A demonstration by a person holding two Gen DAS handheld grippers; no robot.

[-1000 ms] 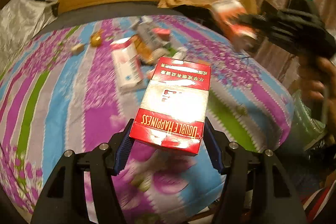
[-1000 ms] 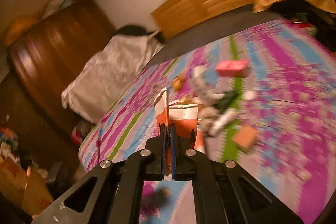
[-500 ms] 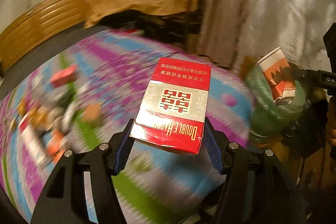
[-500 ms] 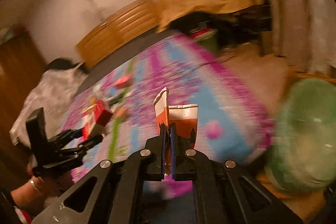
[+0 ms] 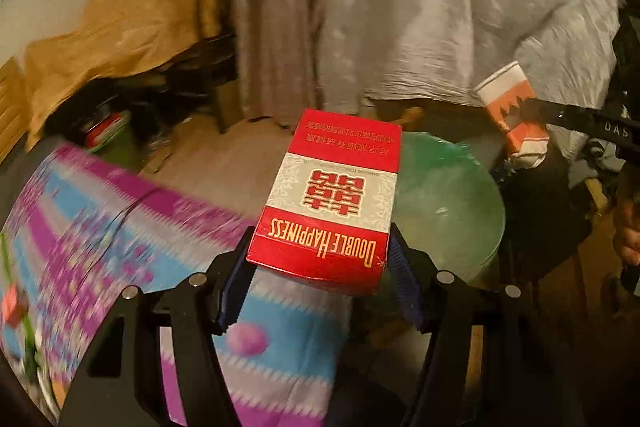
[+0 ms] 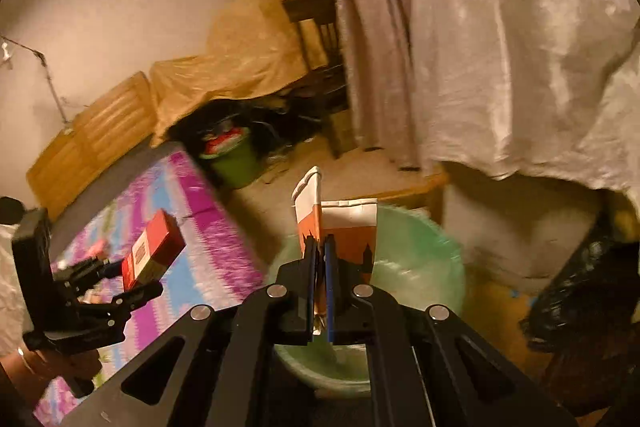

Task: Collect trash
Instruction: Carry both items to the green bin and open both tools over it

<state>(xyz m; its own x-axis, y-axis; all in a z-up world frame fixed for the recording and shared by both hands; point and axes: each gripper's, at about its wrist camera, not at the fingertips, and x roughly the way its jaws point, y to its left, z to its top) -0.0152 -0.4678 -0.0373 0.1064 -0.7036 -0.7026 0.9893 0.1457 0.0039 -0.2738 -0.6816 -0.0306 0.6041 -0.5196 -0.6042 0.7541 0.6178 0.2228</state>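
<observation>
The left gripper (image 5: 320, 283) is clamped on a red cigarette box (image 5: 332, 203), held just beside the green bin (image 5: 452, 203). The right gripper (image 6: 319, 291) pinches a flattened orange carton (image 6: 348, 231) directly over that bin.

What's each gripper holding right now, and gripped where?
Left gripper clamps the red Double Happiness box by the side faces at its near end. Right gripper pinches the flattened orange-and-white carton at its lower edge.

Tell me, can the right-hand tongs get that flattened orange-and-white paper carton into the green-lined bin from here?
Probably yes. The right tongs hold the flattened orange-and-white paper carton just above the green-lined bin, and nothing appears to block its open mouth.
</observation>
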